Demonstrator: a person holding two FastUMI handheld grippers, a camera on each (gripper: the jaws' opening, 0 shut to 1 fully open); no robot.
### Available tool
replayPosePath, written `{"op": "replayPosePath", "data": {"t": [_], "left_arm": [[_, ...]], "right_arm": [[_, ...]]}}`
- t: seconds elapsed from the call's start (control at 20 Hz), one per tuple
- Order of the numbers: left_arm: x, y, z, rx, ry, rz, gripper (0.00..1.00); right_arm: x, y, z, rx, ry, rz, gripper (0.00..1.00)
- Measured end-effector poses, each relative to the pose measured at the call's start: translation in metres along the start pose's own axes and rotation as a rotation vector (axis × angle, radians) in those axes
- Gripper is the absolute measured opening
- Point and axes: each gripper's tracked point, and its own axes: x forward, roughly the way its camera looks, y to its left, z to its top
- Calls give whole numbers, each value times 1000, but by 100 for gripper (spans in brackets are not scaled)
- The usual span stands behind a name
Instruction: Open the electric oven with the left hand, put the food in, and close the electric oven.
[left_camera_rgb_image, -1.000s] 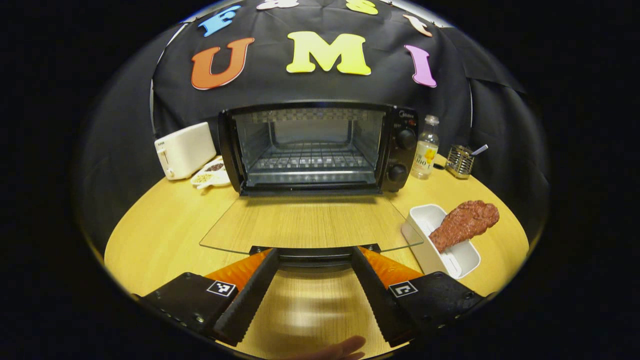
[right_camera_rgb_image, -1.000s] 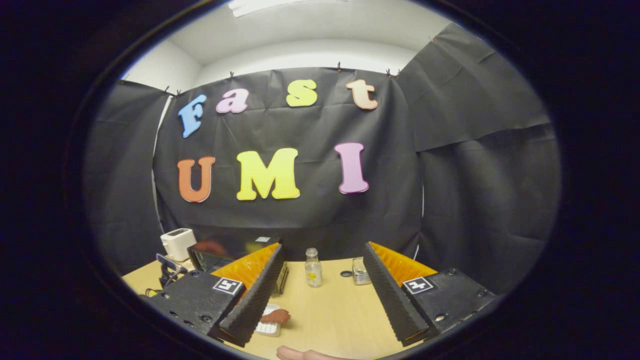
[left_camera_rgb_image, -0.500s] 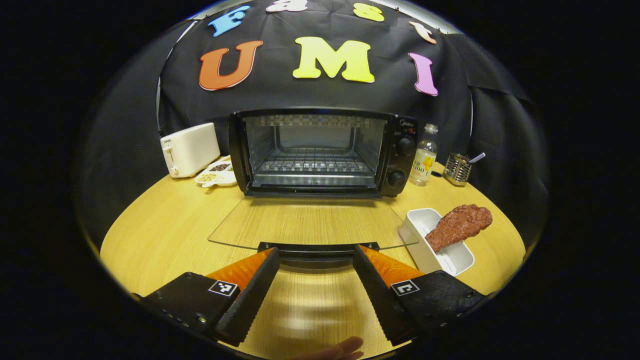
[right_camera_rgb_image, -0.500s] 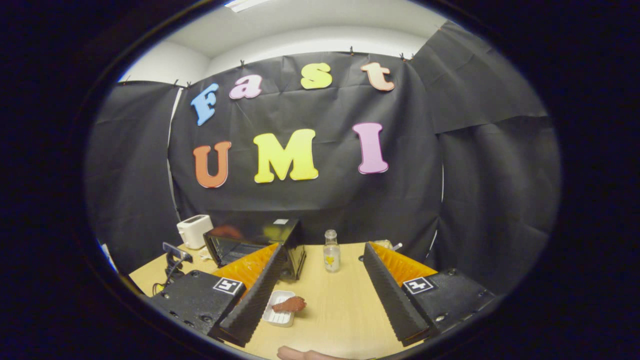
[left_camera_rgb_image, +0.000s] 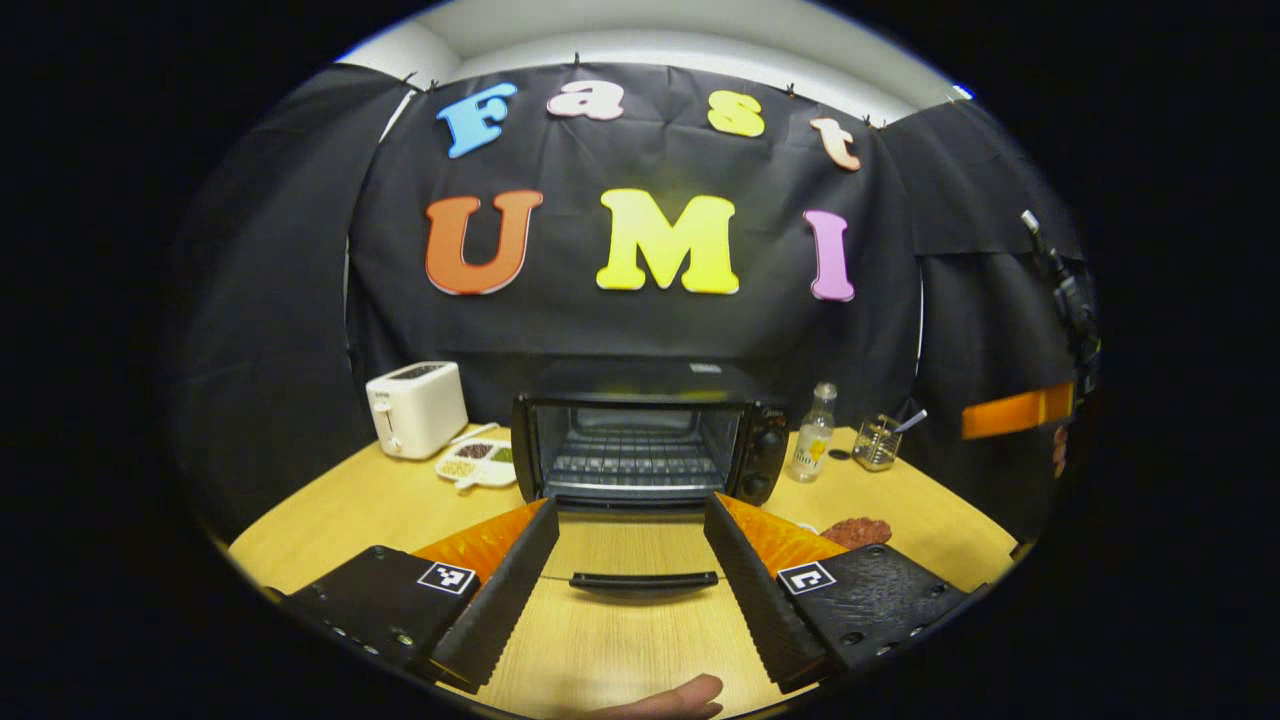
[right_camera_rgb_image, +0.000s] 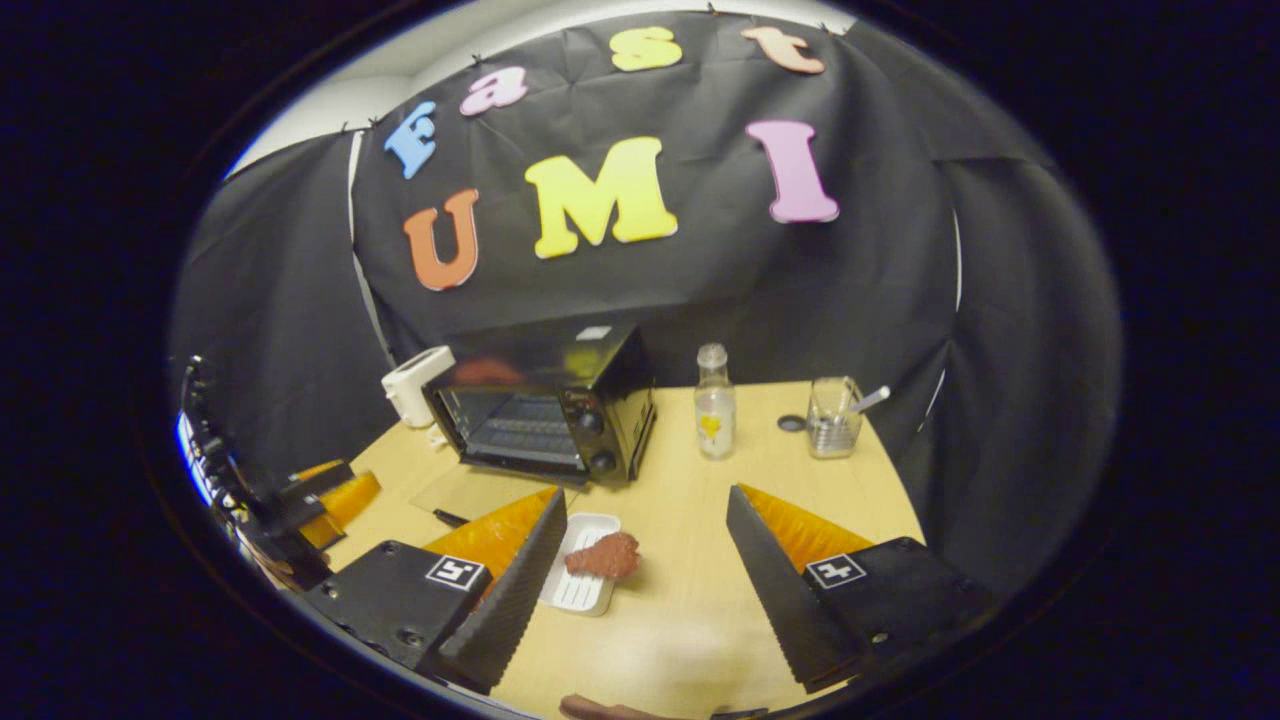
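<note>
Dim booth, warm light, fisheye-warped edges

Black electric oven (left_camera_rgb_image: 648, 450) with glass door (left_camera_rgb_image: 640, 550) flat open; brown food (right_camera_rgb_image: 603, 555) across a white tray (right_camera_rgb_image: 581, 575) beside it.

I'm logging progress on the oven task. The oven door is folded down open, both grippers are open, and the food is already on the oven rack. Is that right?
Not quite. The food still lies across the white tray on the table, right of the oven, as the right gripper view shows. The door is folded down, and the left gripper and right gripper are both open.
</note>
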Motion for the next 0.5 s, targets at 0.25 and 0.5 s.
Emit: {"op": "replayPosePath", "data": {"t": [0.25,0.5], "left_arm": [[-39,11,50,3,-95,31,94],[-65,36,73,6,-138,105,94]], "right_arm": [[53,5,-43,94,243,103,94],[90,-2,-74,236,384,164,81]]}}
